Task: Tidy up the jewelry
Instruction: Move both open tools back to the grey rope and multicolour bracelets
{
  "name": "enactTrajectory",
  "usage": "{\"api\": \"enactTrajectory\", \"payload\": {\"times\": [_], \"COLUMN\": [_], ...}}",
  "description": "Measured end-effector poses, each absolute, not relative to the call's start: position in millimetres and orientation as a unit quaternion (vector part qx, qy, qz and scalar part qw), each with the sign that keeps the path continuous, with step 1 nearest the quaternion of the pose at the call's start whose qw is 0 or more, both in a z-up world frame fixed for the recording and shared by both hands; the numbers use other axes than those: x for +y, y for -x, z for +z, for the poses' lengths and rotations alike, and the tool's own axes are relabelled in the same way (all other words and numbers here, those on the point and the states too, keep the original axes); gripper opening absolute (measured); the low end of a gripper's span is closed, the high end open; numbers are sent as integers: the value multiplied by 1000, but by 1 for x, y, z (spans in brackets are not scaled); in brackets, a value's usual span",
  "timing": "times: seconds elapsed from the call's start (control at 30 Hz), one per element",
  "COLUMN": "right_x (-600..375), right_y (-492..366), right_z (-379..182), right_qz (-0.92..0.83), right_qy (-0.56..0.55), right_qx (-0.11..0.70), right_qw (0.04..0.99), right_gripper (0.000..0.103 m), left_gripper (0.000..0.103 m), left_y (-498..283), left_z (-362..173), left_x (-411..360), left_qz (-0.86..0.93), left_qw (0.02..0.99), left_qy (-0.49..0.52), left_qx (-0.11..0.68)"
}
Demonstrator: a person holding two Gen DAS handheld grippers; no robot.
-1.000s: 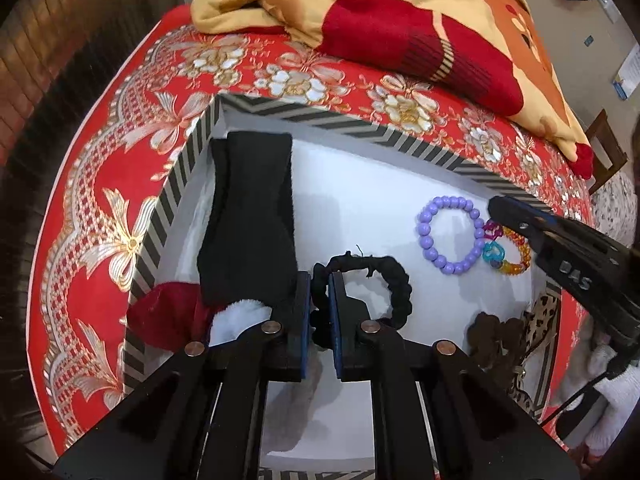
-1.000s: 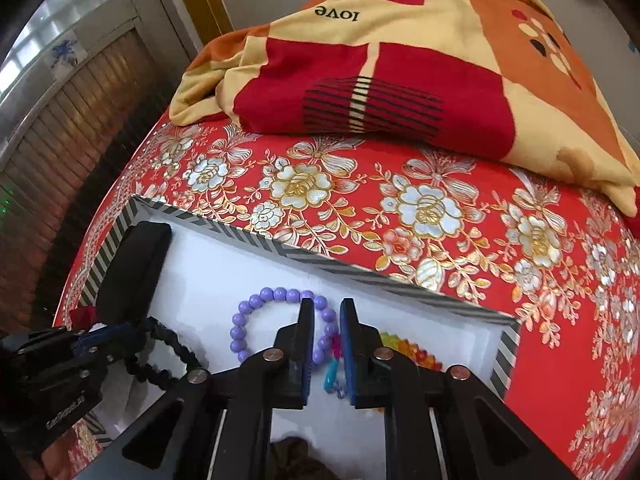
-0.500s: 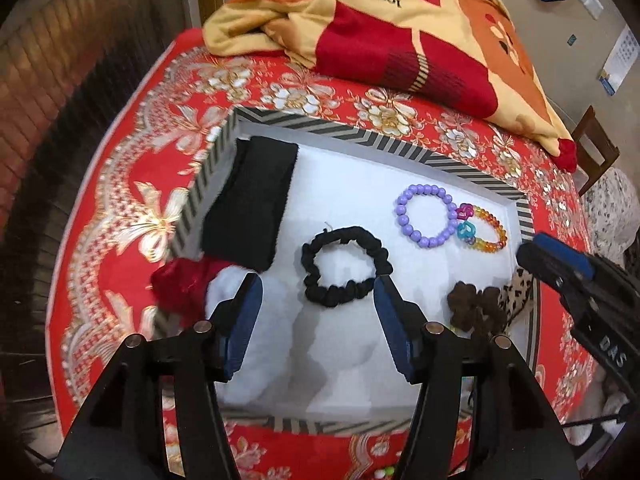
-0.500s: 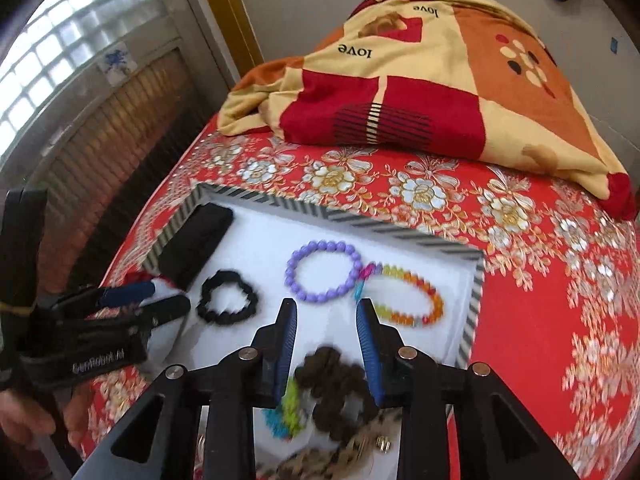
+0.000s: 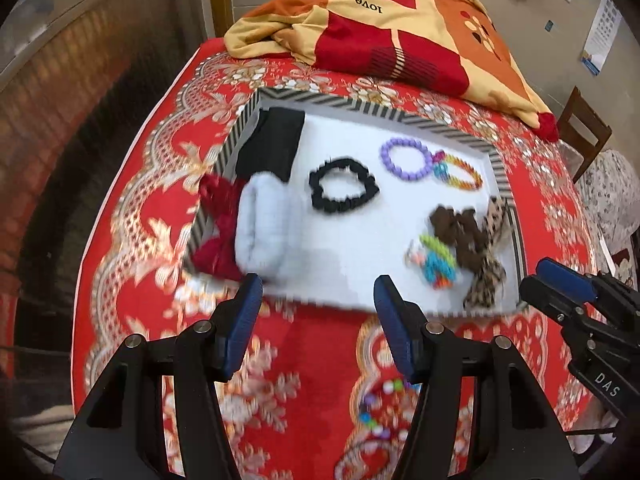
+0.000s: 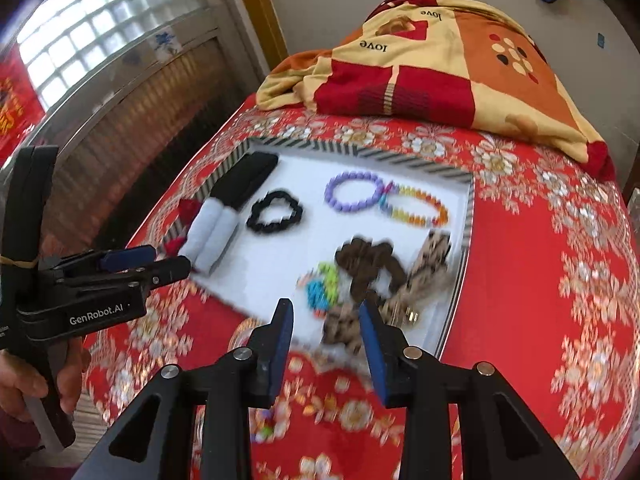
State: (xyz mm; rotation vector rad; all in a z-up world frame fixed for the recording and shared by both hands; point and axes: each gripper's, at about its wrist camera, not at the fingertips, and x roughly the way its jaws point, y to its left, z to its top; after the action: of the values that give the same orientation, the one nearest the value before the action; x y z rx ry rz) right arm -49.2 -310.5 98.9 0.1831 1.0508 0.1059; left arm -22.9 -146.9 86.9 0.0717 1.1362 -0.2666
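I hold both claws, left [image 5: 318,320] and right [image 6: 326,334], spread open and empty at frame bottom, short of the striped tray [image 5: 360,100]. Inside at centre lie the black bracelet [image 5: 343,191], purple bracelet [image 5: 406,160], an orange one [image 5: 460,172], and blurred, possibly hair ties [image 5: 466,232].

A bed in a red floral cover [image 6: 540,280] filled the room, a red-and-yellow blanket [image 6: 440,72] heaped at its far end; daylight came through glass-block windows [image 6: 100,32] left, a wooden chair [image 5: 584,128] stood right
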Motion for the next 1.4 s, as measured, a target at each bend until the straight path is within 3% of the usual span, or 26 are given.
{"api": "enactTrajectory", "payload": {"times": [0.73,1.4], "right_x": [-278,-260], "right_y": [128,116], "right_z": [87,51], "right_qz": [84,116], "right_qy": [-56,-32], "right_qx": [522,555], "right_qw": [847,823], "right_gripper": [37,37], "left_gripper": [58,58], "left_y": [116,157], "left_z": [88,27], "left_x": [-119,-119], "left_qz": [-106,-111], "left_qw": [828,783], "left_qy": [3,-36], "left_qx": [550,611]}}
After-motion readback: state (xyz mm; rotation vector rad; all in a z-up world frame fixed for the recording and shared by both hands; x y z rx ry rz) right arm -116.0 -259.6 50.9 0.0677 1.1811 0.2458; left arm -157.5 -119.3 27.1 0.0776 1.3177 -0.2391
